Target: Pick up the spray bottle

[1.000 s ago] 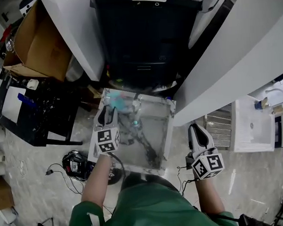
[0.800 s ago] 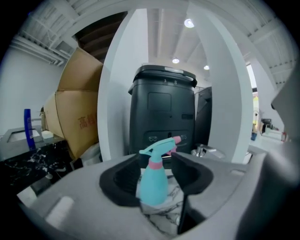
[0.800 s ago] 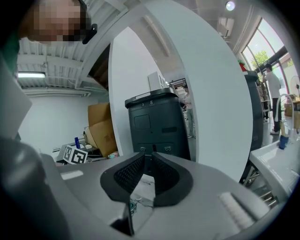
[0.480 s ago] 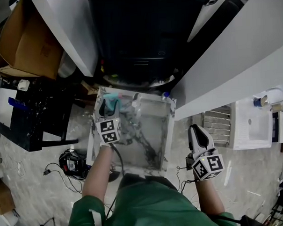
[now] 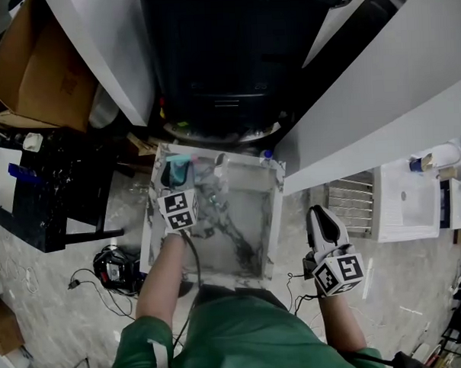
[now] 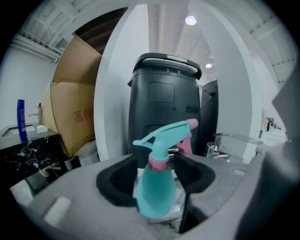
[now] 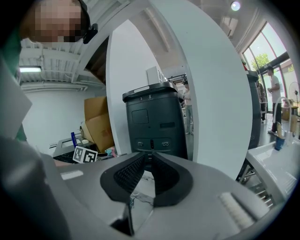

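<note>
Spray bottle (image 6: 157,197) of teal plastic, with a pink collar and a pink nozzle tip, stands upright near the far left corner of a small square table with a white, grey-veined marble top (image 5: 251,217). Its trigger head points right in the left gripper view. The left gripper (image 6: 157,160) reaches over that corner with its dark padded jaws spread wide, one on each side of the bottle's body. The left pad sits close against the bottle, while a strip of marble shows between the bottle and the right pad, so the bottle is bracketed rather than squeezed. In the head view the bottle (image 5: 179,171) shows just beyond the gripper's marker cube.

The right gripper (image 7: 147,161) hangs off the table's right side, well apart from the bottle. Its ribbed jaws are drawn together, leaving only a thin slit at the tips, and nothing sits in it.

Beyond the table stands a tall black plastic cabinet (image 5: 225,58) with a small button panel, set between slanted white wall panels (image 5: 378,81). A brown cardboard box (image 5: 46,69) sits to the left, above a black speckled bench (image 5: 44,191). A coiled black cable (image 5: 116,264) lies on the pale floor beside the table. The person's green shirt (image 5: 245,343) fills the bottom of the head view.
</note>
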Available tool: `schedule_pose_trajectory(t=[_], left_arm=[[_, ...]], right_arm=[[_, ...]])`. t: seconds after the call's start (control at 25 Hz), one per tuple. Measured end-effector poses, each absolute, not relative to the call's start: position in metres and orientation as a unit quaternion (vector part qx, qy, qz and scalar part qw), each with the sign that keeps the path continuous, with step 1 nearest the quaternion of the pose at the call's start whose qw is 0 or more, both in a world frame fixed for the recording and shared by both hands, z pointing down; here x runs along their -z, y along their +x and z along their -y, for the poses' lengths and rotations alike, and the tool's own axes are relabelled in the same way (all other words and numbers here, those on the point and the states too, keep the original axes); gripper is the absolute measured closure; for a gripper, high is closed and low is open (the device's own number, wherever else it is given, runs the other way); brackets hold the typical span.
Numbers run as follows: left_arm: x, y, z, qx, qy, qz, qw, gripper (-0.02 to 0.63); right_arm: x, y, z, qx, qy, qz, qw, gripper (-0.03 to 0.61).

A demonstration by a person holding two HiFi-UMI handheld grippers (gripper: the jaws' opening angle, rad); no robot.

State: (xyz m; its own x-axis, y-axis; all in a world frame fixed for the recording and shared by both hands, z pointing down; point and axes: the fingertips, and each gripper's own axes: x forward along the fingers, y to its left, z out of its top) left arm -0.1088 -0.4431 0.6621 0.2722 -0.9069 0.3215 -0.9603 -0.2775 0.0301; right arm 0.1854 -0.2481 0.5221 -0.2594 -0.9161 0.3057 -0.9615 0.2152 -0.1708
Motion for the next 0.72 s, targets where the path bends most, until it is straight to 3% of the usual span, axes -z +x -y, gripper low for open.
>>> schedule_pose_trajectory(t=[0.44,0.72], left_arm=[[-0.669,-0.104,0.463,-0.121,0.795,0.588,0.087,0.379],[-0.664,-0.099,0.463,-0.133,0.797,0.585,0.072,0.448]], right_arm=[[-0.536,0.176,0.232,-0.177,0.605,0.772,0.085,0.535],[-0.536,0.176,0.228,-0.177,0.604,0.772,0.084,0.534]])
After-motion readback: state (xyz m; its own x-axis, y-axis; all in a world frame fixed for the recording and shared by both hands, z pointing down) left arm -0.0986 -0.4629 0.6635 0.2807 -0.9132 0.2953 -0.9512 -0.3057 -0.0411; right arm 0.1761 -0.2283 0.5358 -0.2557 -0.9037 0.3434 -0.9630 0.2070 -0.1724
